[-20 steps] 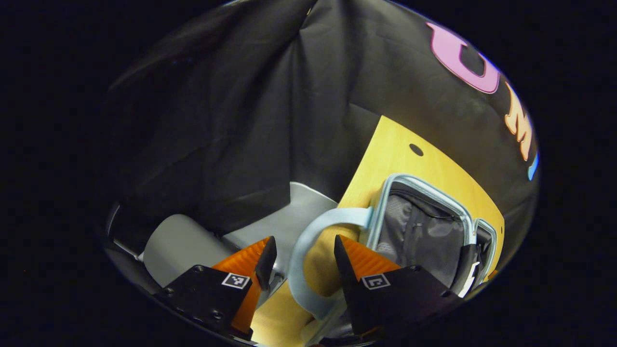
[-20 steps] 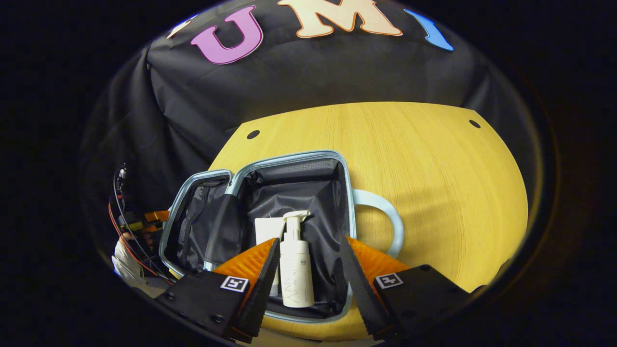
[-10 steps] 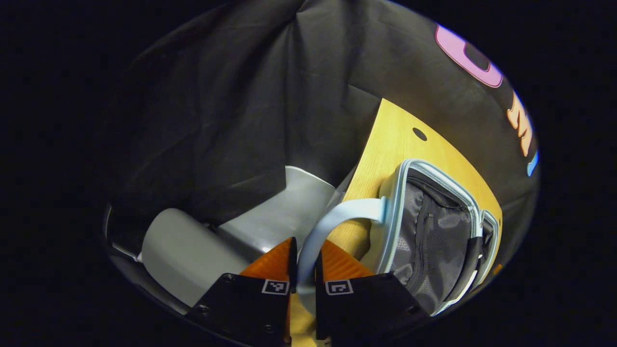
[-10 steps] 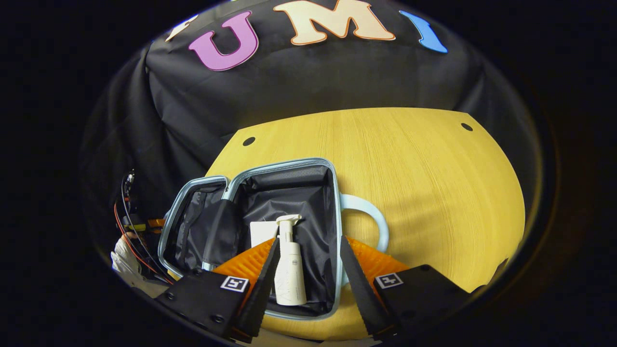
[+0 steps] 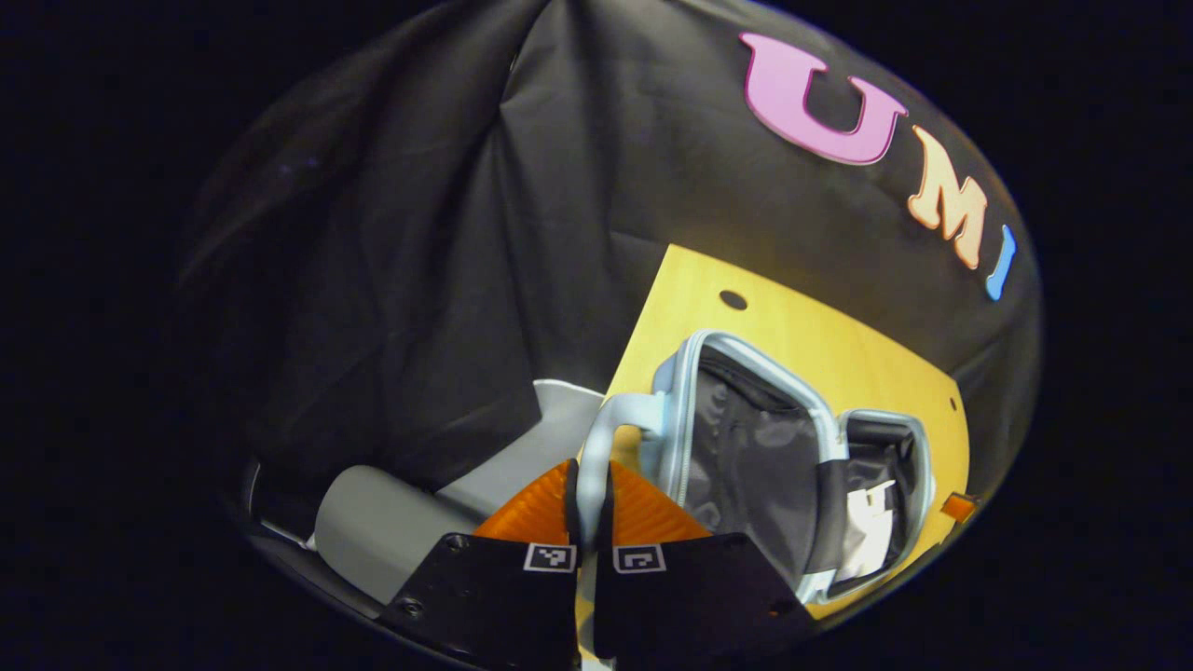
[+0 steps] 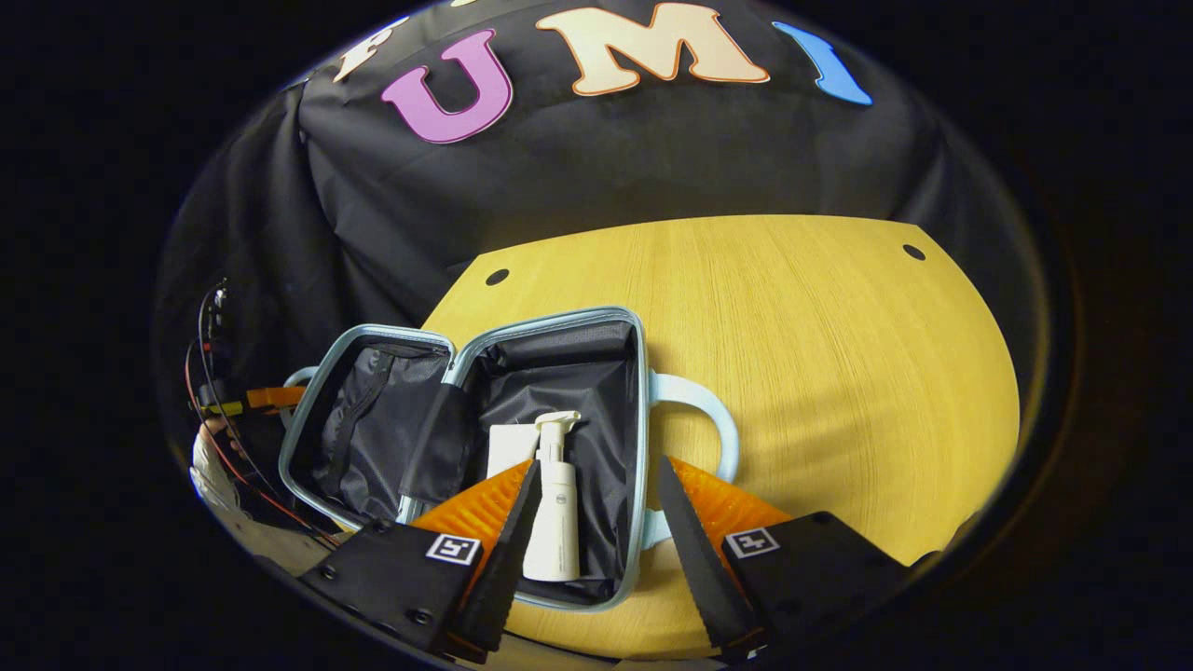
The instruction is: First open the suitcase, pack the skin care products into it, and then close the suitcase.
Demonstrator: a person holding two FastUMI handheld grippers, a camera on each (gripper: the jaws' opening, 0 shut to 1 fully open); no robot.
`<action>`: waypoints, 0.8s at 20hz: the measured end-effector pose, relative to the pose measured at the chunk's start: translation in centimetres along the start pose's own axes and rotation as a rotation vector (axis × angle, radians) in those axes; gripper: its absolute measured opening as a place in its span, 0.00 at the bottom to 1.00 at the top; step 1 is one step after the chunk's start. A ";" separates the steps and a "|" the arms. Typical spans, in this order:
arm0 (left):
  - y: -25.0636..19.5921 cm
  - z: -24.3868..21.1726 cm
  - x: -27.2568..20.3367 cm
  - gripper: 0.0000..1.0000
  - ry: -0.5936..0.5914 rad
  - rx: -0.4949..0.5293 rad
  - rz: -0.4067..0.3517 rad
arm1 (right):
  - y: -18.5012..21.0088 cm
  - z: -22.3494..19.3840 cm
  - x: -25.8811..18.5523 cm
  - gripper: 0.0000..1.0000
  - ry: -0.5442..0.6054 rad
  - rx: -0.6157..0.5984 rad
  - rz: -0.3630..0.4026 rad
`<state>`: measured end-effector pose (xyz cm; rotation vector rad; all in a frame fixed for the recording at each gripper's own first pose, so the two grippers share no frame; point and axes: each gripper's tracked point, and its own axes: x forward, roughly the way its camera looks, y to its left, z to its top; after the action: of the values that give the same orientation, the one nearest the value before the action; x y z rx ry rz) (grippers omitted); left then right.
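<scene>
The pale blue suitcase lies open on the yellow table, showing its black lining. A white pump bottle and a flat white tube lie in its right half. My right gripper hovers open over that half, with the bottle seen between its fingers but untouched. In the left gripper view, my left gripper is shut on the pale blue handle of the zip-pocket half. The right gripper view shows this left gripper beyond the suitcase's left edge, held by a gloved hand.
Another pale blue handle sticks out on the suitcase's right side. Bare tabletop stretches right and behind, with small dark holes near its far corners. A grey rounded object sits below the table's left edge. Cables trail from the left gripper.
My left gripper went from open around the handle to shut on it, and has since swung with it. The right gripper has stayed open and barely moved.
</scene>
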<state>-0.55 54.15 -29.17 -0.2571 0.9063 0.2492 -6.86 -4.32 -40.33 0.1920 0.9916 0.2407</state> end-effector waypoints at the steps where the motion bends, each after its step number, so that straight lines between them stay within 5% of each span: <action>1: -0.9 0.6 -1.4 0.00 -0.016 0.003 -0.009 | -0.3 0.1 -0.2 0.80 -0.002 -0.002 0.007; 7: -6.9 2.5 -6.4 0.02 -0.082 0.029 -0.066 | -2.6 -0.4 -2.0 0.80 -0.017 0.022 0.034; 16: -19.9 5.5 -11.4 0.00 -0.168 0.126 -0.254 | -8.3 -0.5 -5.0 0.80 -0.041 0.063 0.025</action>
<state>3.15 36.05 -14.53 -0.2284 0.7117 -0.0215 -8.94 -13.62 -38.82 0.2664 0.9572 0.2280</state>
